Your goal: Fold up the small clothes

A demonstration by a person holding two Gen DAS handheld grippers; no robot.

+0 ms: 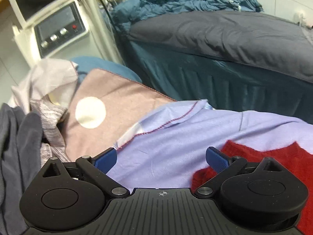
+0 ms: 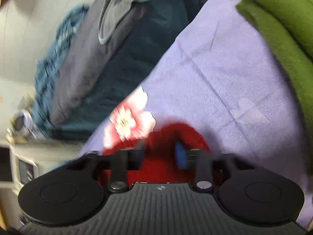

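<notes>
Holding my left tool (image 1: pixel 163 161) with its blue pads spread wide, I grip nothing; lilac cloth (image 1: pixel 166 137) lies bare between them. The red garment (image 1: pixel 273 156) lies on that cloth, just beside the right-hand pad. My right tool (image 2: pixel 159 156) hangs blurred over the same red garment (image 2: pixel 156 168), pads apart, nothing pinched that I can see. Beyond the red garment sits a flower print (image 2: pixel 129 119). A pink towel (image 1: pixel 117 105) borders the lilac cloth, a green blanket (image 2: pixel 277 29) its far side.
</notes>
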